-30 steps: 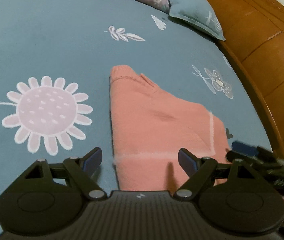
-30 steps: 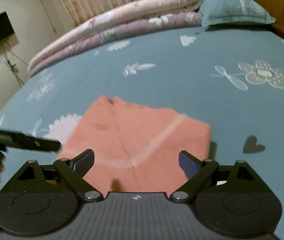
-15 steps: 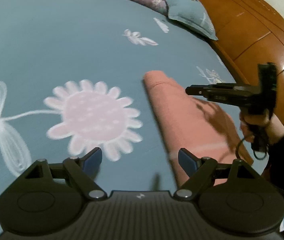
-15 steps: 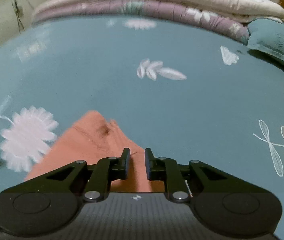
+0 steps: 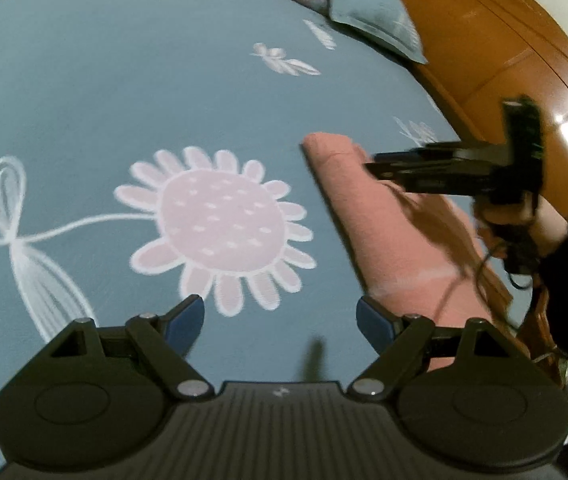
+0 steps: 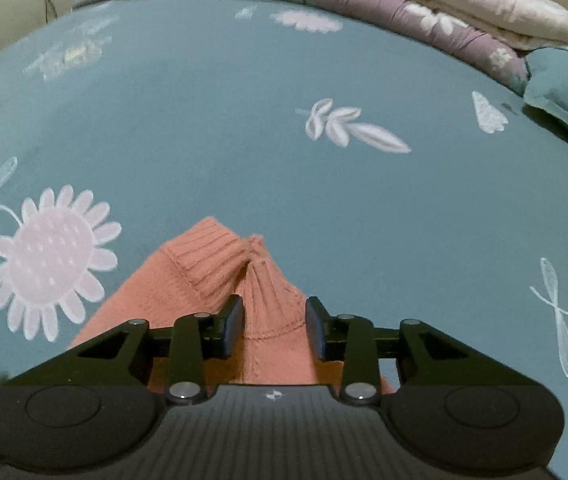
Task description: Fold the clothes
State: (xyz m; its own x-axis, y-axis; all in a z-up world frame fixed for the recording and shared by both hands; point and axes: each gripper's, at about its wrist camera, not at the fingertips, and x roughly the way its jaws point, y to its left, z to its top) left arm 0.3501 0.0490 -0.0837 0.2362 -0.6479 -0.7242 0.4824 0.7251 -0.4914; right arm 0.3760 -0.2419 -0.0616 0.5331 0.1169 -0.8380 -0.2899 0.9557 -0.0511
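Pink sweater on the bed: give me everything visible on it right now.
The pink sweater is a salmon-pink knit, folded into a compact, roughly rectangular bundle lying flat on the teal floral bedsheet. A ribbed band shows at its far end, gathered into a small peak, and a pale stripe crosses the near part. The right hand-held gripper sits over the ribbed end, jaws part open and just reopening, fabric between them but not visibly pinched. The left hand-held gripper is open beside it.

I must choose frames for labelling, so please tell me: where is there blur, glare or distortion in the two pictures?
Left wrist view: the right tool and the pink sweater are motion-blurred; glare on the wooden headboard. Right wrist view: the sweater's ribbed knit is sharp. Both: fisheye bends the blue bedsheet.
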